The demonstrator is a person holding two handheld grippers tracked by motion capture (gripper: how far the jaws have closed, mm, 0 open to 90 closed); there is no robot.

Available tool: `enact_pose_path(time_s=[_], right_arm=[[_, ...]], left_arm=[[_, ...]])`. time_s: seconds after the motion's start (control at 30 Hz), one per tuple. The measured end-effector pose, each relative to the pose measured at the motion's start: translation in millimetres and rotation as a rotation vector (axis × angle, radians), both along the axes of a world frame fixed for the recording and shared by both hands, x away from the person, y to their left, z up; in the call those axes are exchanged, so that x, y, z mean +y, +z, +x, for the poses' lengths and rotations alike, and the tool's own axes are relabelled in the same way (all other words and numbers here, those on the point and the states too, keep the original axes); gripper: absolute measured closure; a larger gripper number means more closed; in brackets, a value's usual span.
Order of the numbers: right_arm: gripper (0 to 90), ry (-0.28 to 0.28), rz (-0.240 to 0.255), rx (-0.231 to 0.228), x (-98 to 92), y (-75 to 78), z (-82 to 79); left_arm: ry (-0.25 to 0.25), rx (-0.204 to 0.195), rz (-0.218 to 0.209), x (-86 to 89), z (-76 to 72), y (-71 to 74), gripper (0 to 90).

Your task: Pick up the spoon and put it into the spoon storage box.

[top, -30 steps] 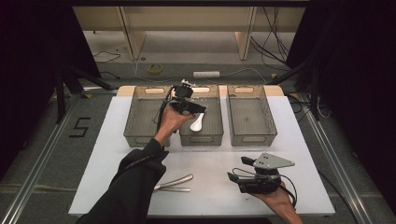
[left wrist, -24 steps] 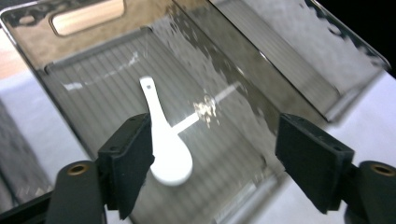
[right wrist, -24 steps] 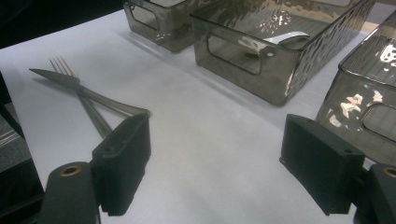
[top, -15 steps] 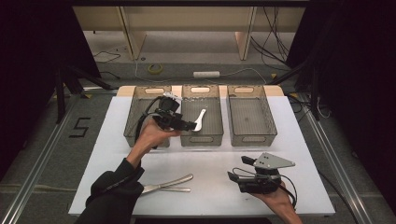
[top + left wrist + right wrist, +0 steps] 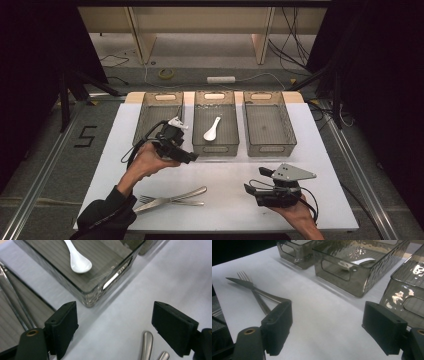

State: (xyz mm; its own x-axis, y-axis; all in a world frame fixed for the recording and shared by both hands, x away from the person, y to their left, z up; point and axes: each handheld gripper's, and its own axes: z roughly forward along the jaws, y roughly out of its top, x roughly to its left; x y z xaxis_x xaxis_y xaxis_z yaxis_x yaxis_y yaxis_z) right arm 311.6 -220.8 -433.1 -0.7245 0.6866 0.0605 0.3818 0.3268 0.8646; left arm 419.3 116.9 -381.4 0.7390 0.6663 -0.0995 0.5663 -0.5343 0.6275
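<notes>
Since the earlier frames, the left gripper [image 5: 187, 156] has been drawn back from above the middle bin [image 5: 216, 149] toward the near edge of the left bin [image 5: 150, 117]; its jaws have just been opening and are seen wide apart with nothing between them. The white spoon [image 5: 212, 129] is left lying in the middle bin. The right gripper [image 5: 251, 186] is held low over the white bench [image 5: 320, 165], its jaws wide and empty. A knife [image 5: 172, 198] and a fork [image 5: 167, 201] are crossed on the bench near its front edge. Three smoky transparent bins are set in a row at the far side, the right bin [image 5: 250, 125] among them. Beyond the bench, a grey floor with trailing cables, a roll of tape [image 5: 166, 73] and a power strip [image 5: 221, 79] is shown.
</notes>
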Motion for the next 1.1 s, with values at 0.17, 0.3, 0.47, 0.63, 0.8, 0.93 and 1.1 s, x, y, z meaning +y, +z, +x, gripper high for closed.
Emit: enact_pose_path(time_s=[0.17,0.3,0.47,0.63,0.8,0.93,1.1], right_arm=[[24.8,0.001,-0.001,0.001,0.6,0.0,0.2],[24.8,0.000,0.003,0.001,0.1,-0.2,0.5],[24.7,-0.004,0.004,0.006,-1.3,-0.6,1.0],[24.7,-0.007,0.008,0.000,-3.0,-0.3,0.2],[24.2,-0.008,0.009,0.000,-3.0,-0.4,-0.1],[23.9,-0.014,0.016,0.001,-3.2,-0.4,-0.4],[22.8,-0.022,0.027,-0.005,-5.5,0.1,-0.6]], left_arm=[[-0.015,0.007,0.026,5.4,-8.0,-1.4,20.9],[-0.012,0.010,0.036,8.6,-13.1,-2.4,21.0],[-0.006,0.014,0.038,12.9,-17.5,-6.2,20.7],[-0.011,0.016,0.027,15.2,-22.2,-12.6,19.2],[-0.020,0.024,0.028,16.7,-27.5,-17.8,18.0],[-0.032,0.020,0.047,15.7,-32.0,-21.1,17.0],[-0.039,0.030,0.073,14.9,-34.6,-25.0,16.9]])
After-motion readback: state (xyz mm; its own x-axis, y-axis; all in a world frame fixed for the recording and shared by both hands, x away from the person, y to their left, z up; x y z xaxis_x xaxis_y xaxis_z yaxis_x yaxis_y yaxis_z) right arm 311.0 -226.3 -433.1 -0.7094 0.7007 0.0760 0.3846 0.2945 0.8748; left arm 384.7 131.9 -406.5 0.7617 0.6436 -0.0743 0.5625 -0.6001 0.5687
